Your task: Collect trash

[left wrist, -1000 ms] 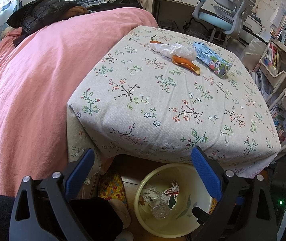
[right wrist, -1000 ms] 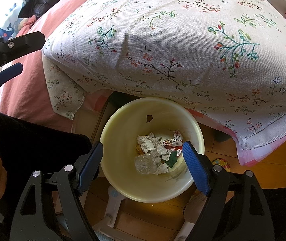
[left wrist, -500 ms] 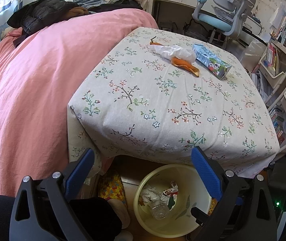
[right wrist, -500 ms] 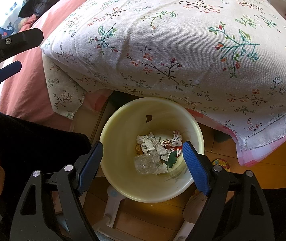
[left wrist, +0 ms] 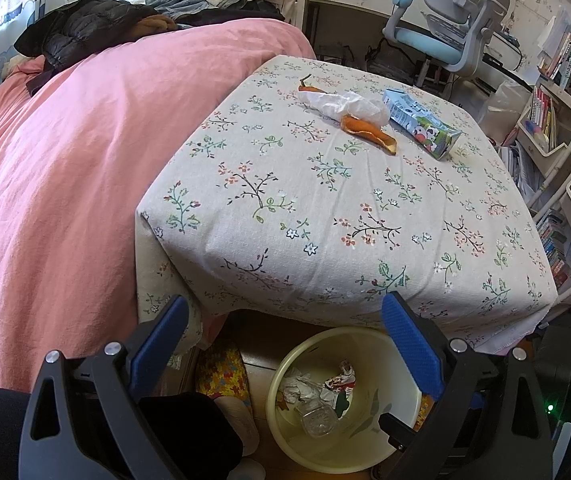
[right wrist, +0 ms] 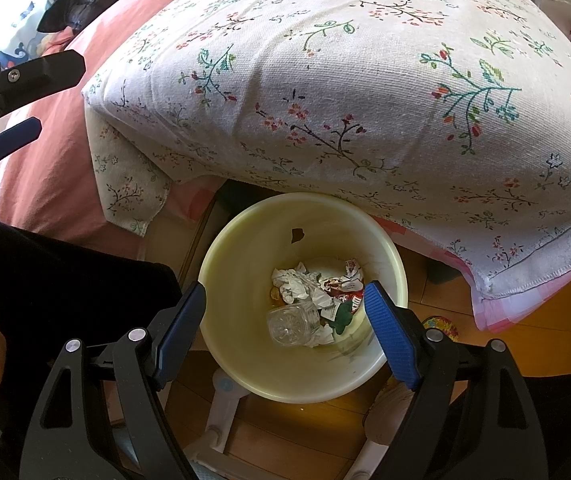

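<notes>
A pale yellow bin [right wrist: 385,256] stands on the floor under the table's near edge, also seen as the bin [left wrist: 285,368] in the left wrist view. Inside lie crumpled paper [right wrist: 297,284], a red wrapper [right wrist: 345,284] and a clear plastic bottle [right wrist: 289,322]. My right gripper [right wrist: 285,308] hangs open above the bin with nothing between its fingers. My left gripper [left wrist: 283,320] is open and empty too, near the table's front edge. On the far side of the floral tablecloth [left wrist: 325,208] lie an orange peel [left wrist: 369,134], a white tissue [left wrist: 345,106] and a blue carton [left wrist: 421,122].
A bed with a pink cover [left wrist: 65,160] presses against the table's left side. A desk chair [left wrist: 445,28] and bookshelves [left wrist: 557,120] stand behind and to the right. A white stool frame [right wrist: 221,400] sits by the bin. A dark-clothed leg [right wrist: 65,280] is at the left.
</notes>
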